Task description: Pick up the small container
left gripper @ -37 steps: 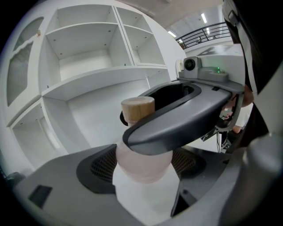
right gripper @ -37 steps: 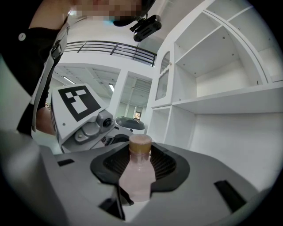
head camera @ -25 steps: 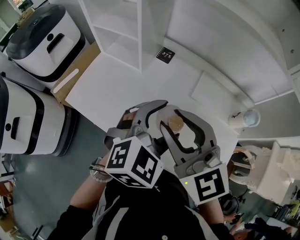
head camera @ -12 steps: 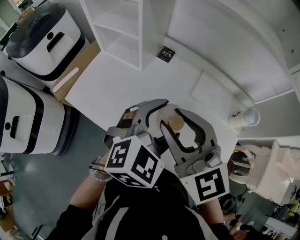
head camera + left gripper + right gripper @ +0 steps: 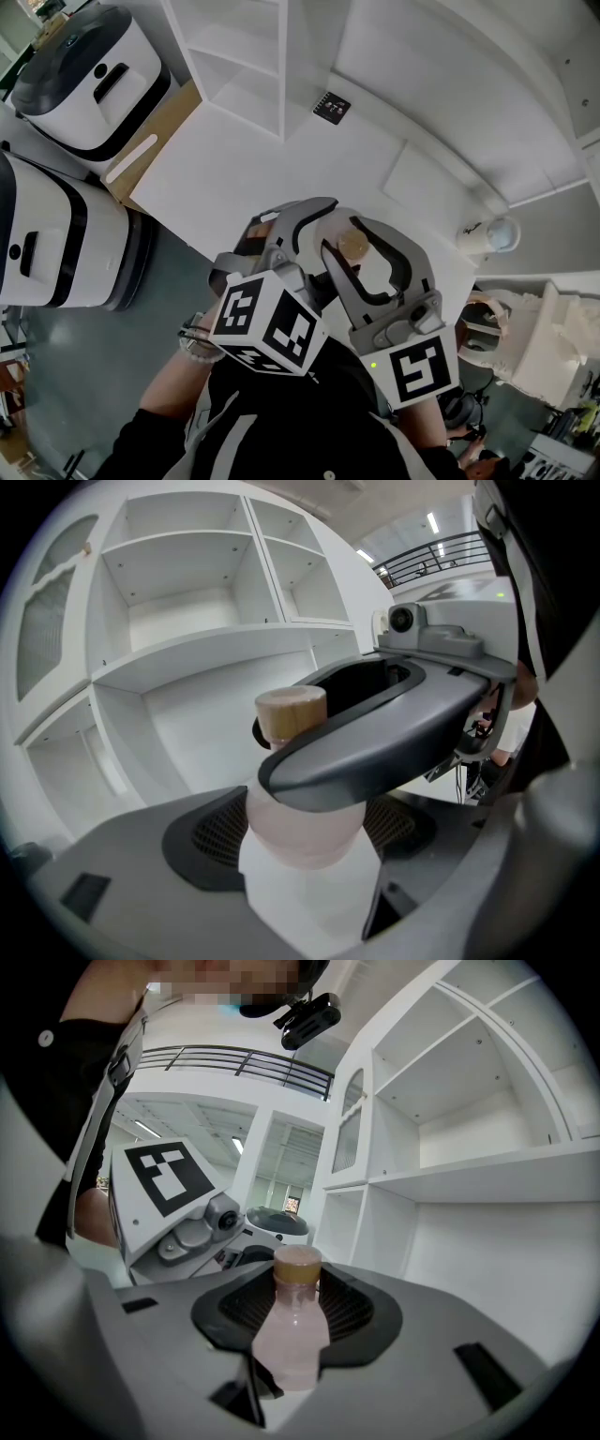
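Note:
The small container is a pale pink bottle with a tan cap [image 5: 352,246] [image 5: 289,1330]. It stands upright between the jaws of my right gripper [image 5: 345,234] [image 5: 286,1365], whose dark pads [image 5: 361,1312] lie against its sides, so that gripper is shut on it. My left gripper [image 5: 314,220] [image 5: 305,860] sits close beside it, jaws apart. In the left gripper view the bottle [image 5: 300,832] shows in that gap, and one right-gripper finger [image 5: 394,738] crosses in front of its neck. Whether the bottle's base rests on the white table [image 5: 262,169] is hidden.
A white open shelf unit [image 5: 239,56] stands at the back of the table. A black marker tile [image 5: 331,109] lies beside it. Two white-and-black machines [image 5: 84,70] [image 5: 52,244] stand on the floor at the left. A small white object [image 5: 495,236] sits by the table's right corner.

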`<state>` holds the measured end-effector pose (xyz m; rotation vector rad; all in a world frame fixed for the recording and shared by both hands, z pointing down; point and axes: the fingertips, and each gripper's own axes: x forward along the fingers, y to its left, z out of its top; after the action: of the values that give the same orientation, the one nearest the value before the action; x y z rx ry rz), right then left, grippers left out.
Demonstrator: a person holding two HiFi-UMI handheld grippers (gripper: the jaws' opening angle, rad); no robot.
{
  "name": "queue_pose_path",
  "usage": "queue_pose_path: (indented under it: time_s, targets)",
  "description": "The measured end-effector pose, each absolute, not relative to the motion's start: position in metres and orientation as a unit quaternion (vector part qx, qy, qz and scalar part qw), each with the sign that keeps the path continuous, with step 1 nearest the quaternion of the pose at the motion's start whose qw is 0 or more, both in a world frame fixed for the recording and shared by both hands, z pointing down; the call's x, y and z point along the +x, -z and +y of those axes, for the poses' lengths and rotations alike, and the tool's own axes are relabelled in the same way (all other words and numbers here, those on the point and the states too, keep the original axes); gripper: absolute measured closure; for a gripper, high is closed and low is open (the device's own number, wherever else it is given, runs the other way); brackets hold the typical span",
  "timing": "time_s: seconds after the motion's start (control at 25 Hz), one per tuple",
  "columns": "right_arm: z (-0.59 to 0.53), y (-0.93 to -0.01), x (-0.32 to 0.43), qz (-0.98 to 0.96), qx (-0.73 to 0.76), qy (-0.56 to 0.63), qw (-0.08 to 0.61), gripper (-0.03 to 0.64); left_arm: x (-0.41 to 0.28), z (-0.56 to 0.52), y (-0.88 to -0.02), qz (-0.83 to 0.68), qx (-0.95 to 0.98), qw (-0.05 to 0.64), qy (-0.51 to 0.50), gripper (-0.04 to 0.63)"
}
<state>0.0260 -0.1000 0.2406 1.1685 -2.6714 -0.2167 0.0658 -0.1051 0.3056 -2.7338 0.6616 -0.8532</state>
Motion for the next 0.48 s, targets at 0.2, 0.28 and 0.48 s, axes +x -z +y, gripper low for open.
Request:
queue_pose_path:
  time_s: [0.2,0.28,0.48]
  targets:
    - [-0.1002,-0.2421,0.0247,-0.908,0.399,0.072,0.110,0.469,0.0647,-0.1048,-0.3070,0.222,-0.926,0.100,0.288,0.219]
    - [-0.1009,-0.2426,0.0249,-0.907,0.399,0.071,0.111,0.469,0.0649,-0.1054,-0.3073,0.222,-0.926,0.100,0.289,0.219]
    - [-0.1014,-0.2434,0.0238,-0.907,0.399,0.071,0.112,0.469,0.0638,-0.1056,-0.3080,0.221,-0.926,0.099,0.289,0.219]
